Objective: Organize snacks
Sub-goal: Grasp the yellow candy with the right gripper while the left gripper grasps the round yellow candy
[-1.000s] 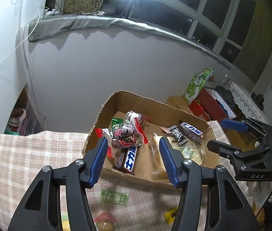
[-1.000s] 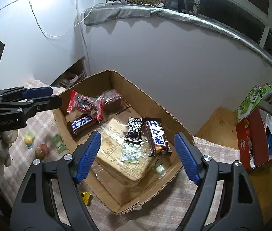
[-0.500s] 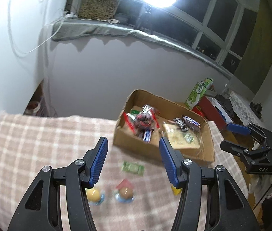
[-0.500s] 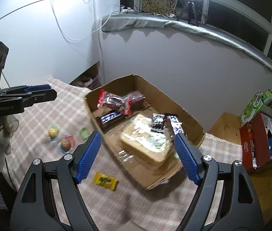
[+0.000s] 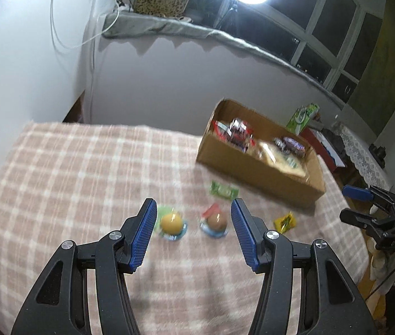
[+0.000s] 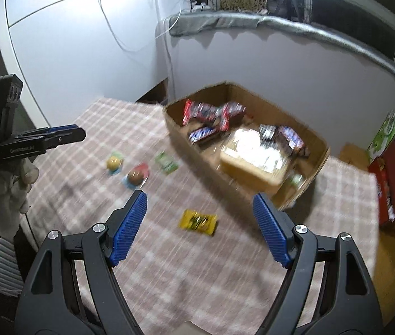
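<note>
Snacks were split between two places: several wrapped bars and a large clear-wrapped pack already lay inside the cardboard box at the far right of the checked tabletop, while four small pieces were loose on the cloth near it. These were a yellow ball candy, a brown ball candy just right of it, a green packet nearer the box, and a yellow packet apart on the right. The left tool hung above the two ball candies, its jaws wide apart and empty. The right tool hung above the yellow packet, likewise spread wide and holding nothing. By my judgement the task was well past halfway, with those four pieces left to box. Both views were motion-blurred, so wrappers could not be read.
</note>
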A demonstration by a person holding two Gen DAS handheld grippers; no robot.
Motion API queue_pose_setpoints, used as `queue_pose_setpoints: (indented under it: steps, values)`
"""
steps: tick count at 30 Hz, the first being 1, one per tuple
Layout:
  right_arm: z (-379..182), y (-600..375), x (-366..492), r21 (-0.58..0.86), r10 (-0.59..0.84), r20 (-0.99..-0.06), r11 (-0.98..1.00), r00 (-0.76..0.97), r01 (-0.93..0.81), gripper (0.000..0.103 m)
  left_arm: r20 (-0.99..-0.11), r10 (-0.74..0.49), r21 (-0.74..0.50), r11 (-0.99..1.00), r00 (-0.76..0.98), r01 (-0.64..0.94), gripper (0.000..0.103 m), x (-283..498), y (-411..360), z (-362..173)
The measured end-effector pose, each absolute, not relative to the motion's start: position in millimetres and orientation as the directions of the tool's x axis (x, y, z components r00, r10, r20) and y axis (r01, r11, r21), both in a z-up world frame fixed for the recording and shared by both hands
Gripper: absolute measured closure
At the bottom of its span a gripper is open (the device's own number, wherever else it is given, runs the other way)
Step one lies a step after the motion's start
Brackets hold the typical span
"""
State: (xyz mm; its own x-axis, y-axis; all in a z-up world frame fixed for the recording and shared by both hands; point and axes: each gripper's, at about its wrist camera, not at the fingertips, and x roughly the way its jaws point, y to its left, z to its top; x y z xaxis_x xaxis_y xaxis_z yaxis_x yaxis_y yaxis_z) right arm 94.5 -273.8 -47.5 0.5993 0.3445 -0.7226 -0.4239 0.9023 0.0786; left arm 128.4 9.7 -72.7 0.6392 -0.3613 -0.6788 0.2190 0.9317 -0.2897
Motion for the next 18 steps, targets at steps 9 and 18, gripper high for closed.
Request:
queue_pose_setpoints:
  steps: [9,18]
  values:
    - [-105.3,-268.7,92.0,0.118,0.324,-0.797,0.911,0.509,-0.395,0.026,-0.727,-0.353,-0.294,0.935,0.589,0.197,0.048,121.5,16.0,-106.3]
    - [-130.6,-264.9,111.7,0.115,0.294,-0.833,0.921,0.469,-0.373,0.036,-0.749,-0.351,-0.297,0.936,0.562,0.189,0.049,126.7,19.5,-117.9]
